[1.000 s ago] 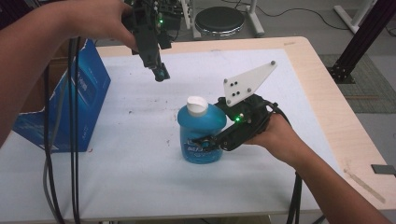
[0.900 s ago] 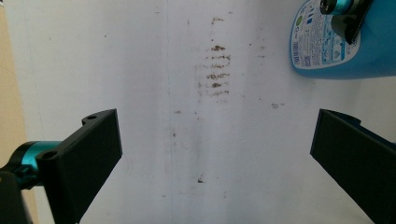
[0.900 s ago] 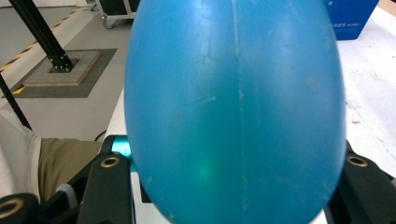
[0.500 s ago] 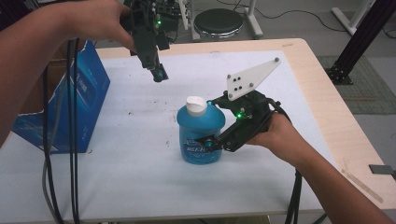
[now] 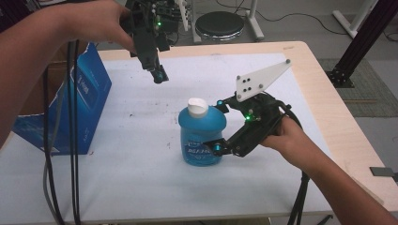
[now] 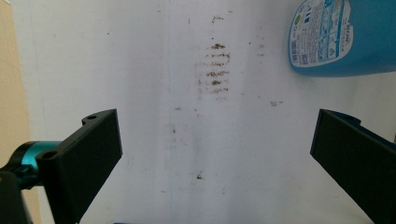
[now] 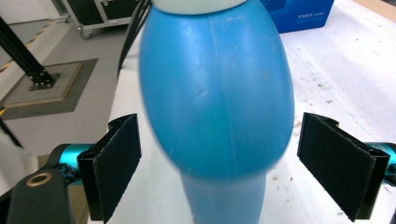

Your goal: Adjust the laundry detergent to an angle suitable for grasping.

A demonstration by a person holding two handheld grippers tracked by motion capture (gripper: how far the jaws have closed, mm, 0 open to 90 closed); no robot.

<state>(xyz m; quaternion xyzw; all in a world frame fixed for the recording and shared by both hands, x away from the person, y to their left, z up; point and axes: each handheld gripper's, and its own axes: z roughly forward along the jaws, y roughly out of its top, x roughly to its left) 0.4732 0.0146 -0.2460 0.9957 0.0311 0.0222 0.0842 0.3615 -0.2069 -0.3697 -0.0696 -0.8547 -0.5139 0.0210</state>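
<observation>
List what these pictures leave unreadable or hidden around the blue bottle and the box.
- Blue bottle: label print too small in the high view; cut by the top edge in the left gripper view.
- Its white cap: cropped at the top edge of the right gripper view, which is blurred.
- Blue box: partly hidden behind the left forearm and cables.

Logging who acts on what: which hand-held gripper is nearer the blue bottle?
Right. The right hand-held gripper has its open jaws on either side of the blue bottle, not touching it. The left hand-held gripper hangs open above the table, up and behind the bottle.
</observation>
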